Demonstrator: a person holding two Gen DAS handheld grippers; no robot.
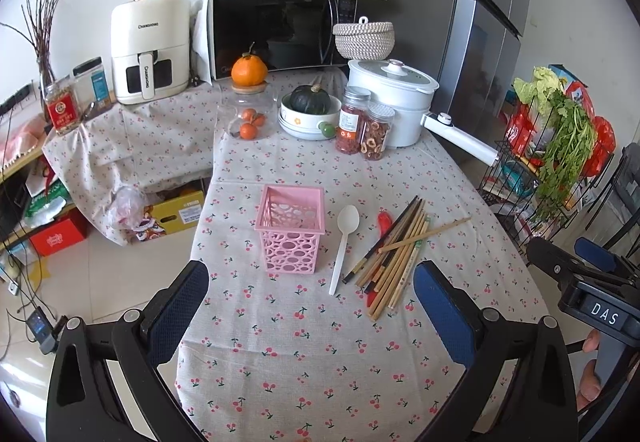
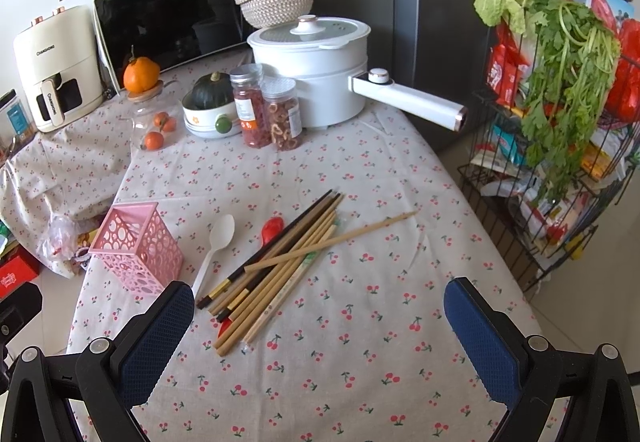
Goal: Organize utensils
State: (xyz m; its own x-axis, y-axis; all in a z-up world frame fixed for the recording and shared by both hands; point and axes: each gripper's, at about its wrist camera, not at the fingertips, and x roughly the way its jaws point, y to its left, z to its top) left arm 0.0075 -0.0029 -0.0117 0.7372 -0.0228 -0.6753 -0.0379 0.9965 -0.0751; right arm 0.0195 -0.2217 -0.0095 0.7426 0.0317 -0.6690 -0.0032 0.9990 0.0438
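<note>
left wrist view: the left gripper (image 1: 310, 300) hovers above a table covered by a cherry-print tablecloth (image 1: 304, 362), its two blue-padded fingers (image 1: 180, 306) spread wide with nothing between them. just ahead of the gap, slightly toward the left finger, stands an upright pink perforated holder (image 1: 294, 230), which looks empty. to the right of the holder lies a white plastic spoon (image 1: 343, 242), bowl pointing away from the gripper. further right, ahead of the right finger, lies a loose pile of chopsticks (image 1: 394, 250), some dark, some bamboo, with one bamboo stick crossing the rest. a red spoon (image 1: 385, 223) lies partly under the pile. at the far right edge the right gripper (image 1: 572, 262) is visible, held by a hand (image 1: 592, 366).

right wrist view: the right gripper (image 2: 318, 316) also hovers over the tablecloth (image 2: 360, 362) with its fingers (image 2: 480, 326) wide apart, gripping nothing. the chopsticks (image 2: 280, 262) lie ahead, closer to the left finger, their near ends reaching almost to its tip. the red spoon (image 2: 273, 228) shows beyond them. the white plastic spoon (image 2: 216, 246) lies just left of the pile, and the pink perforated holder (image 2: 138, 246) stands further left, near the table edge.
</note>
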